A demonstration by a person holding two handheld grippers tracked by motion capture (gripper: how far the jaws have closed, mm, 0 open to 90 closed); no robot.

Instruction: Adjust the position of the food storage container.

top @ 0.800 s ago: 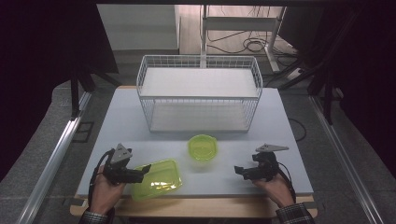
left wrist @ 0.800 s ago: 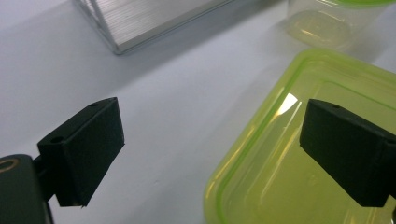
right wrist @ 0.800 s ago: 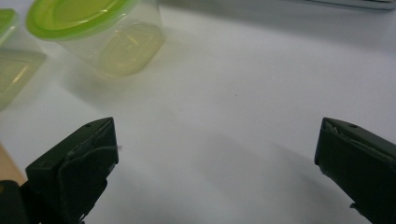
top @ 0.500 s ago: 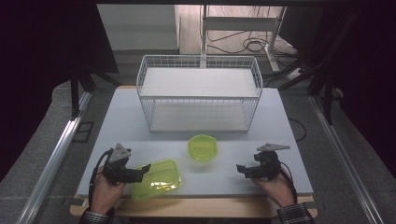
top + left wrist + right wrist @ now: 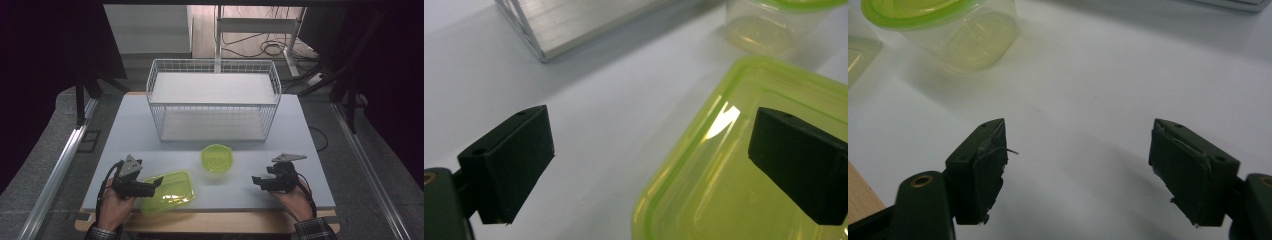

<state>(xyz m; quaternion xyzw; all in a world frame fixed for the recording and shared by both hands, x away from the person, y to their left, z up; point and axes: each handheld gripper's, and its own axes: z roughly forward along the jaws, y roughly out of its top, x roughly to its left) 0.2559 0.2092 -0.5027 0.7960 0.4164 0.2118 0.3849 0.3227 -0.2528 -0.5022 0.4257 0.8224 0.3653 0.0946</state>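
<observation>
A flat rectangular container with a lime-green lid [image 5: 168,191] lies at the front left of the white table [image 5: 310,150]. My left gripper [image 5: 156,184] is open at its left edge; in the left gripper view [image 5: 649,165] one jaw hangs over the lid [image 5: 744,165] and the other over bare table. A small round tub with a green lid [image 5: 217,158] stands mid-table and appears in the right gripper view [image 5: 948,30]. My right gripper [image 5: 257,180] is open over bare table at the front right, with nothing between its fingers [image 5: 1075,170].
A white wire basket [image 5: 213,100] stands at the back of the table, its front wall just behind the round tub. The table's wooden front edge [image 5: 220,220] runs below both hands. Dark floor, cables and stand legs surround the table.
Both hands have shifted only slightly. The two containers have not moved.
</observation>
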